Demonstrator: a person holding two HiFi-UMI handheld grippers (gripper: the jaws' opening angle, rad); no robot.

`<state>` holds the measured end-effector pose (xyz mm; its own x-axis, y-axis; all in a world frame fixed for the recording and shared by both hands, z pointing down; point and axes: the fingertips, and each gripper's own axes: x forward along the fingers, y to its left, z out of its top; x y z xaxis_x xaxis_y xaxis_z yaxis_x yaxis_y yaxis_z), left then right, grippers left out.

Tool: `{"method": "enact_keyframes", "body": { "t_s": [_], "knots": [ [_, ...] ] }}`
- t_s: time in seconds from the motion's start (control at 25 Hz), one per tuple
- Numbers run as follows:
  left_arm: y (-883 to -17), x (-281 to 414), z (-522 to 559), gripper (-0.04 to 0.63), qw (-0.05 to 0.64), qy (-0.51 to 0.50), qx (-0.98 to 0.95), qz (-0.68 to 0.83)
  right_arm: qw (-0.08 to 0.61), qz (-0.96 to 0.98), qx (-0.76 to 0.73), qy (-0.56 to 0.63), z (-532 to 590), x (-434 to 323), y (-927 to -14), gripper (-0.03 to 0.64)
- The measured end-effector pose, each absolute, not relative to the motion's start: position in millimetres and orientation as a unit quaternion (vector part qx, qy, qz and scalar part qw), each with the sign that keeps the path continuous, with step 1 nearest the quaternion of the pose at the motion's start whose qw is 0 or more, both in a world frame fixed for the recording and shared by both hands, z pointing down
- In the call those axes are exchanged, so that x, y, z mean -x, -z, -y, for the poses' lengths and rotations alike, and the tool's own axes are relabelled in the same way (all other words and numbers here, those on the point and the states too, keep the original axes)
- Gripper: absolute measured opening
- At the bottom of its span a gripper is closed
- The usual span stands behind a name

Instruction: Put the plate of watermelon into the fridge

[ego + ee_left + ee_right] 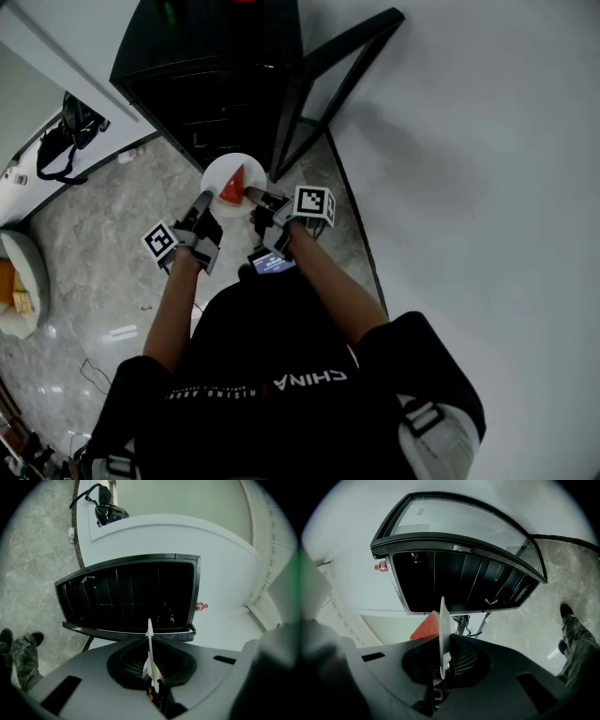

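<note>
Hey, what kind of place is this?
Probably a room in a home or office: a small black fridge with its glass door open, a grey marble-look floor, plain white walls.

My left gripper [205, 202] and right gripper [259, 202] hold the white plate [225, 169] by opposite rims. A watermelon wedge [233, 187] lies on it, near the black fridge [216, 66] with its door [339, 82] open.

A round white plate [225, 169] is clamped by its rim on two opposite sides, between the left gripper [207, 200] and the right gripper [253, 196]. A red wedge of watermelon [232, 187] is carried on it. The small black fridge [206, 84] is seen just ahead, its glass door [347, 66] swung open and its dark inside exposed.
</note>
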<state>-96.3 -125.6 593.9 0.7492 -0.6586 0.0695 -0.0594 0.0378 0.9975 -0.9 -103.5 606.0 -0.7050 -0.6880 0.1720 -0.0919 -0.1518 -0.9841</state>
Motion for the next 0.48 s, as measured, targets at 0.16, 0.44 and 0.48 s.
{"method": "enact_keyframes", "body": {
  "t_s": [0.16, 0.44, 0.48],
  "knots": [
    [-571, 89, 122, 0.028, 0.67, 0.221, -0.657, 0.267, 0.221, -0.617, 0.323, 0.683, 99, -6, -582, 0.031],
    [-531, 72, 121, 0.028, 0.659, 0.204, -0.674, 0.264, 0.227, -0.619, 0.325, 0.678, 96, -21, -541, 0.031],
    [-527, 68, 121, 0.028, 0.655, 0.204, -0.678, 0.264, 0.227, -0.621, 0.323, 0.677, 96, -25, -538, 0.031]
  ]
}}
